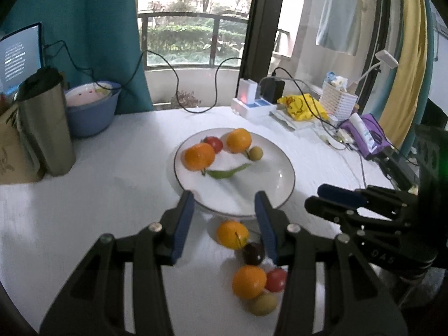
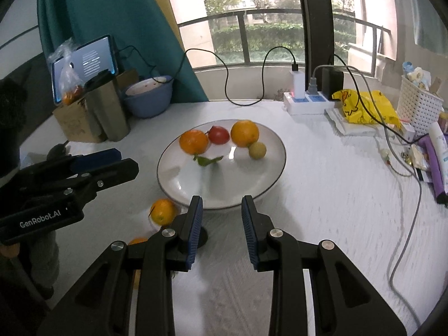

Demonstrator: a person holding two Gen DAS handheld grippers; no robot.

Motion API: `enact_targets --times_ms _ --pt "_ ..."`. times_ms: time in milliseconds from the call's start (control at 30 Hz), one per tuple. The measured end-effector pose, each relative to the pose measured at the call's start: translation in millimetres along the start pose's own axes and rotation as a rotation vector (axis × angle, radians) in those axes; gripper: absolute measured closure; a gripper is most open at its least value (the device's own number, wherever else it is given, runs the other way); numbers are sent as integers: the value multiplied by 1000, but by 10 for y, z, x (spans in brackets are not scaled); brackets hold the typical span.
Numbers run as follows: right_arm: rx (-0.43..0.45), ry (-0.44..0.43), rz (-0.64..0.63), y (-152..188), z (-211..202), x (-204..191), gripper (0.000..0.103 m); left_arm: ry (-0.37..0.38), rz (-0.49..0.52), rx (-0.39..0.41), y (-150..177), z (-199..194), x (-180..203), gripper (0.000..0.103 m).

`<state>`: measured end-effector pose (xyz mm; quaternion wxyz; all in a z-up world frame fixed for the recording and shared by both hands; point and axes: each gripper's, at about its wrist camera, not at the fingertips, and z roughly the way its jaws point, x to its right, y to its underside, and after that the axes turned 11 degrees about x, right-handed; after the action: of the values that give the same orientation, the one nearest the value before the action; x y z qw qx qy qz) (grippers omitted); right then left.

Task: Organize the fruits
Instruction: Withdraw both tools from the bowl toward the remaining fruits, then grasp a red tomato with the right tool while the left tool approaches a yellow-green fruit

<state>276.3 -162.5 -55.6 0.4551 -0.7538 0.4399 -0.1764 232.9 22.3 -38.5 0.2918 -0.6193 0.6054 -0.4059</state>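
Note:
A white plate (image 1: 266, 173) holds two oranges (image 1: 199, 156) (image 1: 238, 140), a red fruit (image 1: 214, 143), a small yellow-green fruit (image 1: 255, 153) and a green leaf (image 1: 226, 172). Nearer, on the tablecloth, lie an orange (image 1: 232, 233), a dark fruit (image 1: 253, 253), a second orange (image 1: 248, 281), a red fruit (image 1: 275, 280) and a greenish fruit (image 1: 263, 303). My left gripper (image 1: 224, 194) hangs open above these loose fruits, holding nothing. My right gripper (image 2: 221, 198) hovers at the plate's (image 2: 224, 179) near rim, its pads a narrow gap apart and empty. It also shows as the right gripper (image 1: 315, 196) in the left view.
A steel cup (image 1: 46, 123), a blue bowl (image 1: 89, 112) and a cardboard box stand at the back left. A power strip (image 1: 252, 106), cables, a yellow bag (image 1: 301, 106), a white basket (image 1: 337, 102) and purple items crowd the back right.

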Motion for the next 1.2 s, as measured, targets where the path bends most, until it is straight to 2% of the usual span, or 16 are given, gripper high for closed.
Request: enact_targets --times_ms 667,733,833,1200 --pt "-101 -76 -16 470 -56 -380 72 10 -64 -48 546 -319 -51 56" --pt "-110 -81 -15 494 -35 -403 72 9 -70 -51 577 -335 -70 56" --pt "-117 -97 -6 510 -18 -421 64 7 -79 -59 622 -360 -102 56" --pt "-149 -145 9 530 86 -455 64 25 -97 -82 753 -438 -103 56"
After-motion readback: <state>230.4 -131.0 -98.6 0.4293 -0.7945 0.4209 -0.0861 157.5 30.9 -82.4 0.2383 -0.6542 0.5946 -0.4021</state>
